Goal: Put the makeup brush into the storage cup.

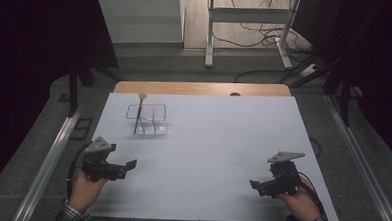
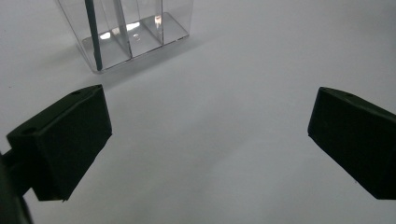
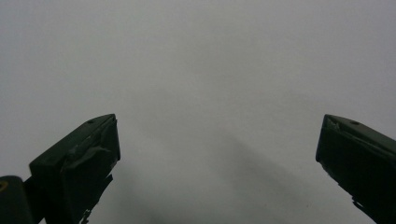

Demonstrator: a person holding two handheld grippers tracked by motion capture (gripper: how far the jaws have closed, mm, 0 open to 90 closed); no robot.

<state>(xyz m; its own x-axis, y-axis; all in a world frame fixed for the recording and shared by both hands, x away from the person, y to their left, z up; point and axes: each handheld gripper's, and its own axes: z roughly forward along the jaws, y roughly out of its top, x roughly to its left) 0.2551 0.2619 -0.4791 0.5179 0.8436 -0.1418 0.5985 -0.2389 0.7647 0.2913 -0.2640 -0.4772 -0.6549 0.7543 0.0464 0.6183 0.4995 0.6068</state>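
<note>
A clear plastic organiser box (image 1: 148,119) with dividers stands on the white table (image 1: 207,141) at the back left. A thin dark stick with a pale round top (image 1: 140,113) leans upright in its left compartment. In the left gripper view the box (image 2: 135,35) lies ahead and to the left, with the stick (image 2: 93,32) inside. My left gripper (image 1: 130,164) rests near the front left, open, nothing between its jaws (image 2: 210,144). My right gripper (image 1: 254,184) sits at the front right, open and empty (image 3: 217,163), facing bare table.
A wooden strip (image 1: 200,88) borders the table's far edge. Metal rails (image 1: 52,154) run along both sides. Beyond the table stand a white frame (image 1: 248,22) and loose cables (image 1: 267,38) on the floor.
</note>
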